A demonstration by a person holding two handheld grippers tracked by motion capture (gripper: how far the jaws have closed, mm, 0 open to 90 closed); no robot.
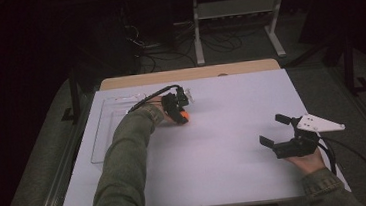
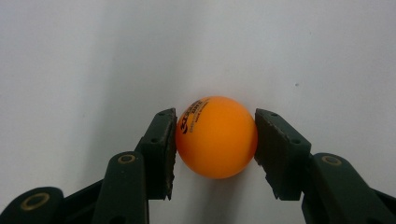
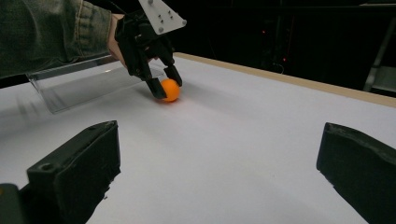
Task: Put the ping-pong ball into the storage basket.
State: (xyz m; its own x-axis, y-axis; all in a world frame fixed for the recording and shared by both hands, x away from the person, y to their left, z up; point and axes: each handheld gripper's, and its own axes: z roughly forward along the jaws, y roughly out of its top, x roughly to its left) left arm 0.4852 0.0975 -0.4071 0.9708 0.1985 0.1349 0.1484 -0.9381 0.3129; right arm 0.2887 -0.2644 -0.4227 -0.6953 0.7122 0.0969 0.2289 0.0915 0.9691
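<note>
The left gripper [image 2: 215, 140] is gripping the ball [image 2: 216, 136] on the tabletop [image 1: 223, 129] near its far left, printed logo facing upper left in the left gripper view. The right gripper [image 1: 273, 130] is hovering open near the right edge.

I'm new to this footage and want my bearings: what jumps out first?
The orange ball stands out, bright against the white table, left of centre and clamped between the jaws of the left gripper. Just beyond it lies a clear tray at the table's left edge. The right gripper waits near the right edge, jaws wide apart with nothing between them.
</note>
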